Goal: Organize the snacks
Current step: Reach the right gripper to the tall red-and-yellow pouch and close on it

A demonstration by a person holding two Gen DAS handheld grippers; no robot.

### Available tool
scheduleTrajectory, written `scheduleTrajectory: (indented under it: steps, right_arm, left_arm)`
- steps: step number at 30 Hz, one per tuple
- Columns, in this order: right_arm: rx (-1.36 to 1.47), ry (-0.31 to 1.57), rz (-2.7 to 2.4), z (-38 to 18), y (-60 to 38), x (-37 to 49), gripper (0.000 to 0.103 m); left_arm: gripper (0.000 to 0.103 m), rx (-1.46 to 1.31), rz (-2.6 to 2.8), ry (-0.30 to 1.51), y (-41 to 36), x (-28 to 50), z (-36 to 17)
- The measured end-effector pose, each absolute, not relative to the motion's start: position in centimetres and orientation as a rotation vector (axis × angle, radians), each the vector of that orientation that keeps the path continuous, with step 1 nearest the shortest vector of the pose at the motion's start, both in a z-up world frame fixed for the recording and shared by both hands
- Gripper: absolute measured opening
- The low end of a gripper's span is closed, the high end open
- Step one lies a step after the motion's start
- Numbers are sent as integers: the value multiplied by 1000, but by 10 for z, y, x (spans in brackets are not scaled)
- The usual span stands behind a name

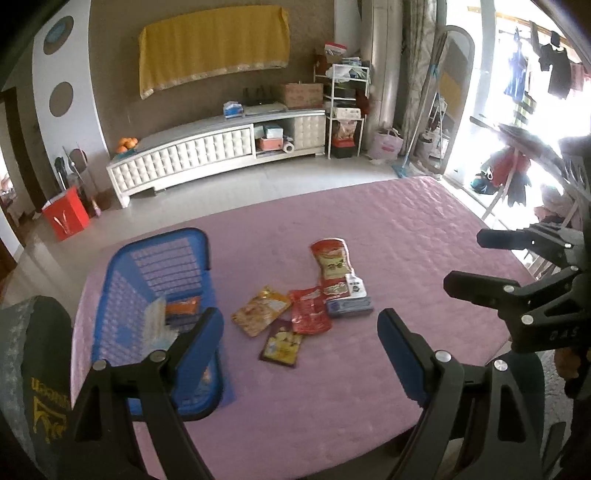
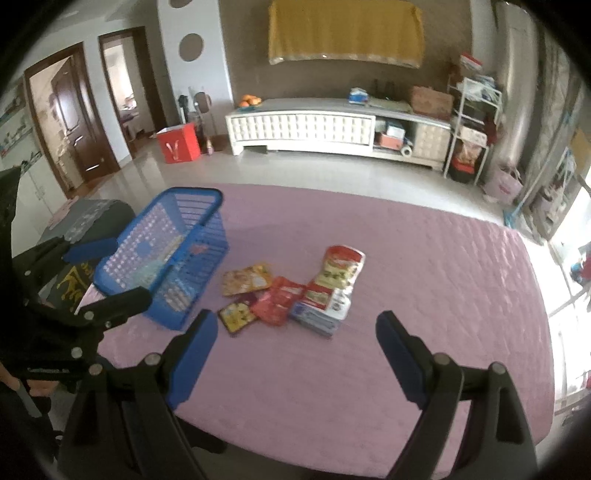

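Room: living room with a long white cabinet (image 2: 332, 125) against a brown wall, a yellow cloth (image 2: 345, 35) hung above it, a red box (image 2: 178, 143) on the tiled floor.
Surface: pink quilted table cover (image 1: 388, 236), snacks lying loose on it.
Left tongs (image 1: 301, 332): released, fingers spread wide, holding nothing, hovering above the near table edge.
Right tongs (image 2: 295, 334): released too, empty, also above the near edge.
Snack packets (image 1: 306, 295): small pile just ahead of both tongs, between their fingers in each view; a red-and-yellow pouch (image 2: 341, 267) lies farthest.
Blue basket (image 1: 155, 295): left of the pile, beside the left tongs' left finger; an orange packet (image 1: 183, 306) and a clear bag inside.
Left view only: bright balcony with hanging clothes (image 1: 554, 70), right tongs at its right edge.
Right view only: two dark wooden doors (image 2: 74, 122), left tongs at its left edge.
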State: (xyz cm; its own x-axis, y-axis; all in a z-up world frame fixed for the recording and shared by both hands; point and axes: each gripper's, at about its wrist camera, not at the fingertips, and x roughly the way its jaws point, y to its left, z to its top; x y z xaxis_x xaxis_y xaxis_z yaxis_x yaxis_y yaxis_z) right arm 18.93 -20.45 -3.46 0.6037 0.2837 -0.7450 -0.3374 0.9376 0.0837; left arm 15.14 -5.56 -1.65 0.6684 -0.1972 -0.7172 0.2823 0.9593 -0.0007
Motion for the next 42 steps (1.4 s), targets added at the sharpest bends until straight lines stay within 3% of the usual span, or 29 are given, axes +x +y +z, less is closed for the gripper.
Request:
scheduleTrajectory:
  steps: [20,26,42]
  right_arm:
    - [6,968,296,-105,-248,265,90]
    - [36,1009,292,-126,-253,286,90]
    - [121,1149,264,-177,-242,351,90]
  left_arm:
    - [84,104,-268,875,-93,236,-96]
    - [102,107,-248,923,-97,259,-118]
    - [102,121,-199,1049,-89,313,-182]
